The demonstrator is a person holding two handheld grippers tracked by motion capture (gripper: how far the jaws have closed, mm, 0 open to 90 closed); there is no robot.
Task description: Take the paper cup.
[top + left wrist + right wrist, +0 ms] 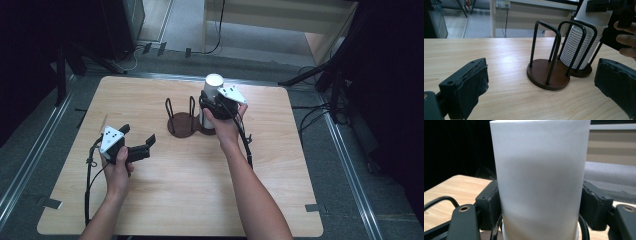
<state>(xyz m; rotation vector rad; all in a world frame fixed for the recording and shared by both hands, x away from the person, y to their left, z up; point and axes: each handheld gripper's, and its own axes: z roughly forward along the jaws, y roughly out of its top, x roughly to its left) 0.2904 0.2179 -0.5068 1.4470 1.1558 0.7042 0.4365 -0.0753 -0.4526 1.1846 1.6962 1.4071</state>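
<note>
High view: a wooden table is ringed by dark grey floor. The left gripper is held low, jaws spread; the right gripper is clamped around a white cup.

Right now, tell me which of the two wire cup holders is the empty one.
The nearer holder, on the left in the high view, is empty: only its bare brown base and black wire loops. The other holder, behind it, holds the white cup stack that the right claw grips.

two wire holders, one cup stack
</note>
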